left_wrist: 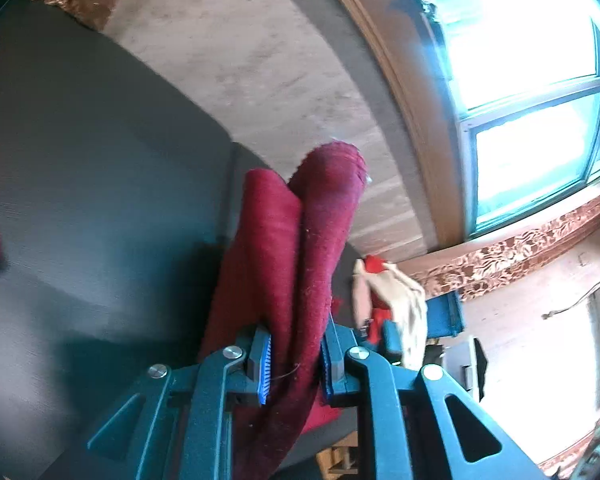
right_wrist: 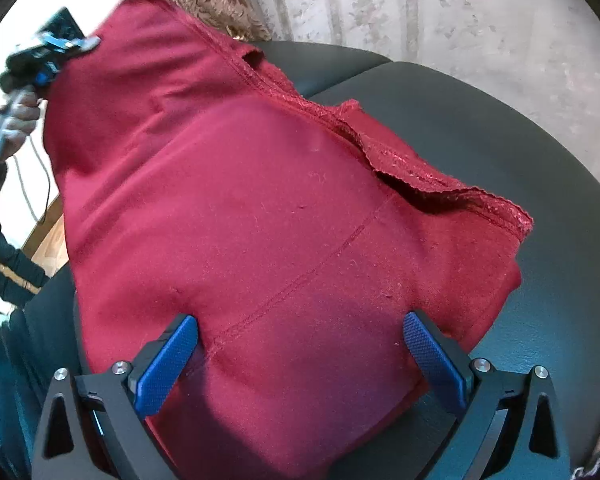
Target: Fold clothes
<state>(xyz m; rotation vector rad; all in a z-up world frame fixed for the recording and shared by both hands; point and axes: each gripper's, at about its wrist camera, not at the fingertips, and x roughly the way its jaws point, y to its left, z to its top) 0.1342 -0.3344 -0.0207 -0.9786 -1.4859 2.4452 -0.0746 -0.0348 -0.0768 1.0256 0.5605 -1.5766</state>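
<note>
Because the left gripper (left_wrist: 296,360) had its blue pads pinched tight on a bunched fold of the maroon garment (left_wrist: 300,240), the cloth rose ahead of it in two rolled ridges above the dark table (left_wrist: 80,160), probably raised so it could be carried over for a fold; a heap of other clothes (left_wrist: 388,300) lay beyond. From the right wrist, the right gripper (right_wrist: 300,344) stood wide open, gripping nothing, its fingers straddling the garment (right_wrist: 260,200) spread on the table (right_wrist: 520,128), likely steadying it.
</note>
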